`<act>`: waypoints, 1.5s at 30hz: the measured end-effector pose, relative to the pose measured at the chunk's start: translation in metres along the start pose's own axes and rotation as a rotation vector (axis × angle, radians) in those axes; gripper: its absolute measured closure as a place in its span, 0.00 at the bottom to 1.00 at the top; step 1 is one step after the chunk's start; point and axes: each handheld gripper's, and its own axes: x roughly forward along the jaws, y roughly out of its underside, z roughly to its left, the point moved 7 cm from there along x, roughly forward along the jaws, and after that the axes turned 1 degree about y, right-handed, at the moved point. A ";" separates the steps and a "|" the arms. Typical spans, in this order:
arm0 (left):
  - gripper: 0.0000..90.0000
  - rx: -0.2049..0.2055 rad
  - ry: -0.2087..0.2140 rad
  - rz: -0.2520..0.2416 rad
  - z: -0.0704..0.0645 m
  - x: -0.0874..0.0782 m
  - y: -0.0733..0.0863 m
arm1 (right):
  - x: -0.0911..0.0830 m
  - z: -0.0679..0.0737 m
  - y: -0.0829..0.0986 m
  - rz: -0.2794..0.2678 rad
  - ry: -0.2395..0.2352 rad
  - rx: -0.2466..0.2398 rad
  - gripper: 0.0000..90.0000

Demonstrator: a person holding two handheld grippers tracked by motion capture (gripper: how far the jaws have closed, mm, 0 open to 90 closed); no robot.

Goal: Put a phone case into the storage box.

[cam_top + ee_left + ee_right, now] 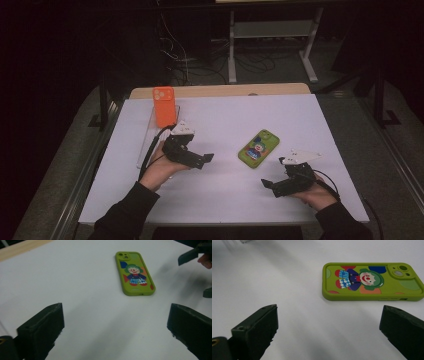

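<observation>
Both dark-sleeved forearms reach in from the near edge. The left hand holds the black left gripper pointing right, its fingers spread wide. The right hand holds the black right gripper pointing left, equally wide.

I see a lime-green phone case printed with a clown: green hair, red nose, blue-and-white checked outfit, red and orange patches around it. A second case is plain bright orange. The counter is white, with a pale wood strip along its far edge. Both claws, left and right, are black, and the sleeves are dark.
</observation>
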 end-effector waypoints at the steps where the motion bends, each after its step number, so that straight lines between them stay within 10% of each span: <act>1: 0.04 0.008 0.003 -0.007 -0.002 0.002 0.002 | 0.000 0.000 0.000 0.000 0.000 -0.002 0.01; 9: 0.23 0.027 0.017 0.030 -0.013 0.024 0.012 | 0.001 0.000 -0.001 -0.002 0.004 -0.001 0.01; 26: 0.98 0.053 0.095 0.088 -0.007 0.091 -0.002 | 0.001 -0.002 0.000 0.003 0.001 0.004 0.01; 45: 0.99 -0.022 0.096 0.112 -0.011 0.141 -0.008 | 0.000 -0.001 0.000 0.004 -0.006 0.003 0.01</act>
